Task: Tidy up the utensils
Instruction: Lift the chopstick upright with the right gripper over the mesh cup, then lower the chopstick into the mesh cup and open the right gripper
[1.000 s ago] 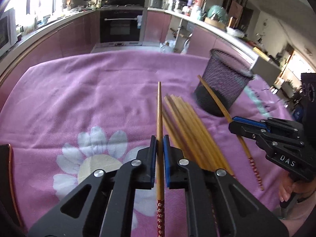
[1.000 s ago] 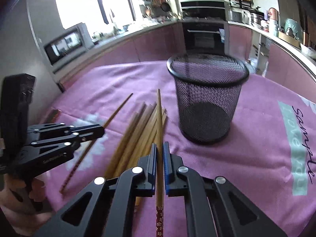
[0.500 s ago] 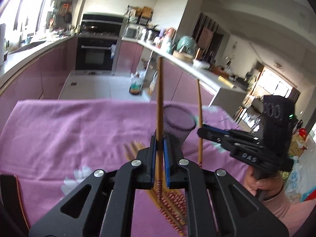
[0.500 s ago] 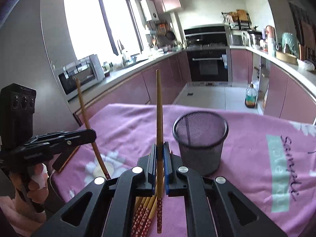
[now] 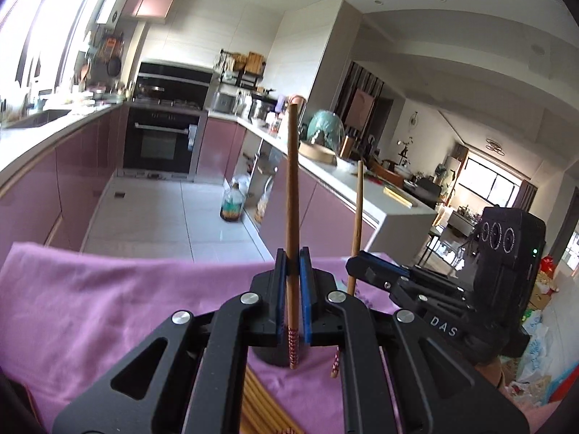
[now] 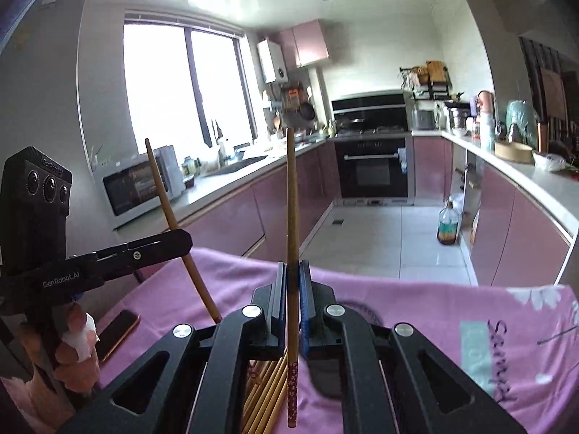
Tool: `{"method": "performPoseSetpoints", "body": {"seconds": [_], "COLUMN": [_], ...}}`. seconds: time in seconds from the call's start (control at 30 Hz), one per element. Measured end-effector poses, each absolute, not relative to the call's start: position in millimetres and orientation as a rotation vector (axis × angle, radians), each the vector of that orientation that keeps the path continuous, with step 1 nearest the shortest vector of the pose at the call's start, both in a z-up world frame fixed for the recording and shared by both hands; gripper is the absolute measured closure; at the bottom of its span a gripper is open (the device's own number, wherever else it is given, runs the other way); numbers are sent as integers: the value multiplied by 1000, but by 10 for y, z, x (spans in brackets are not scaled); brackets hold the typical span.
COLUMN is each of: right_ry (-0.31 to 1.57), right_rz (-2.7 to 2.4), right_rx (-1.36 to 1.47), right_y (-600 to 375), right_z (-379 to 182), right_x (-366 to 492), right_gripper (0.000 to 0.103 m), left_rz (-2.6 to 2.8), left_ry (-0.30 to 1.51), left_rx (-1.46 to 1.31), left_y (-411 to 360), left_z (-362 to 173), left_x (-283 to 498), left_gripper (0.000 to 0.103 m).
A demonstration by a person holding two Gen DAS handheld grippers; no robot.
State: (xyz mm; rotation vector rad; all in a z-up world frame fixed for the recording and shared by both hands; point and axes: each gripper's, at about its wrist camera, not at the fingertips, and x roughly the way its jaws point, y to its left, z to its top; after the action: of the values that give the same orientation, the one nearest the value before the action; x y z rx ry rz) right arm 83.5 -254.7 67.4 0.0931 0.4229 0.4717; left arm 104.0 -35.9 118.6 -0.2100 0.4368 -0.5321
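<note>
So right now I've got 1 chopstick in each gripper and both are lifted off the table, standing close to vertical. The left gripper (image 5: 292, 302) has its blue pads pinched tight on the left chopstick (image 5: 292, 195), patterned red end hanging down below the fingers. Same deal on the other side: the right gripper (image 6: 293, 311) is clamped on the right chopstick (image 6: 291, 217), decorated end pointing down too. In the right wrist view the left one leans a bit, mine on the right looks straighter.

The mesh holder (image 5: 269, 356) is mostly hidden behind the left gripper, I only catch a dark sliver of it sitting on the pink tablecloth (image 5: 108, 307) right under the dangling tip. In the right view it's basically blocked by the fingers, just a dark patch.

The rest of the chopsticks (image 6: 266, 394) are lying in a bundle on the cloth below, so I'd say we're early, 2 in hand and plenty to go. There's also a phone (image 6: 117, 332) lying near the left edge, not in the way.

Next move as I see it: line each tip up over the holder's opening, lower, then let go. Tricky part is I can't actually see the rim, so I'd tilt down a bit before dropping anything.
</note>
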Motion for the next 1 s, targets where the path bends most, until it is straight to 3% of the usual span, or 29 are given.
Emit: {"method": "performPoseSetpoints", "body": {"seconds": [0.23,0.43,1.0], "right_ry": [360,357,643], "right_rz": [419,383,366], "right_rx": [122,115,58], "right_y": [-2672,-2666,-2457], "right_z": [789,671,-29], "right_x": [1096,1270,1646], "right_gripper": [98,98,97], "left_rz": [-534,-516,-526], "left_ry": [429,489,667], "left_rx": [-185,-134,-56], "left_y": [-662,-949,-1156], "left_z": [1324,1096,297], "left_x": [1303,1552,1942], "left_gripper": [95,95,95]}}
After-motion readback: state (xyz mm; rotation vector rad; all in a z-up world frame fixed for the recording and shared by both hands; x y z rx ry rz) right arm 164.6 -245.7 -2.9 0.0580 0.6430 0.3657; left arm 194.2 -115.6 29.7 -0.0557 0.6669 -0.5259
